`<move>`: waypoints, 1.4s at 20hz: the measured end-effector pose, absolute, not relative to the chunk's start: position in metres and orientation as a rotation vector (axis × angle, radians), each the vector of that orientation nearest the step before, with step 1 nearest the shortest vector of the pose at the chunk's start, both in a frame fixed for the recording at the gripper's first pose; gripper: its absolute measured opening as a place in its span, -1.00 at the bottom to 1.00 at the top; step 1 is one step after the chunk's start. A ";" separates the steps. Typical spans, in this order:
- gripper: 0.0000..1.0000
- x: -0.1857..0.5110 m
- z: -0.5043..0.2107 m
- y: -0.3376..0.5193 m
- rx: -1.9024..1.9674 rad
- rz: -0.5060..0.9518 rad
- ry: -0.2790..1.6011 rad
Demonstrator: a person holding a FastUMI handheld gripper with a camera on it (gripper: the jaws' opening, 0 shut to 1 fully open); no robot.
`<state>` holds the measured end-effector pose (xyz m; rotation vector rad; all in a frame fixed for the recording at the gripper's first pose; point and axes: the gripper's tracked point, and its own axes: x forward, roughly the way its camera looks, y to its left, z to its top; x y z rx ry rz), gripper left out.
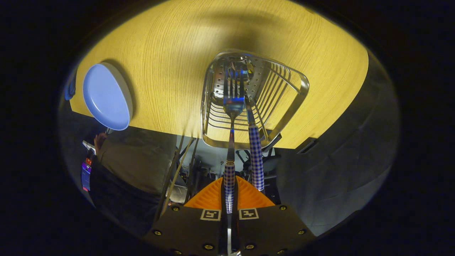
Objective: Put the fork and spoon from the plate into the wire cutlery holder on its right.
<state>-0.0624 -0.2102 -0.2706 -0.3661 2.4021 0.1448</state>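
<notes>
Right now I have the tongs (229, 199) clenched on the checked handle of the fork (233, 106), its prongs hanging over the open mouth of the wire holder (302, 85) just ahead of the fingers. The spoon (255, 156) already stands in the holder, handle leaning close beside the fork, so I judge this the last step: lower the fork straight in and let go. I think the prongs are just inside the rim, though the glare makes that hard to confirm. The holder sits near the worktop (160, 53) edge; the empty plate (105, 96) lies well apart, leaving room.
</notes>
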 end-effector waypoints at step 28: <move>0.90 -0.046 -0.221 -0.209 -0.355 0.143 2.070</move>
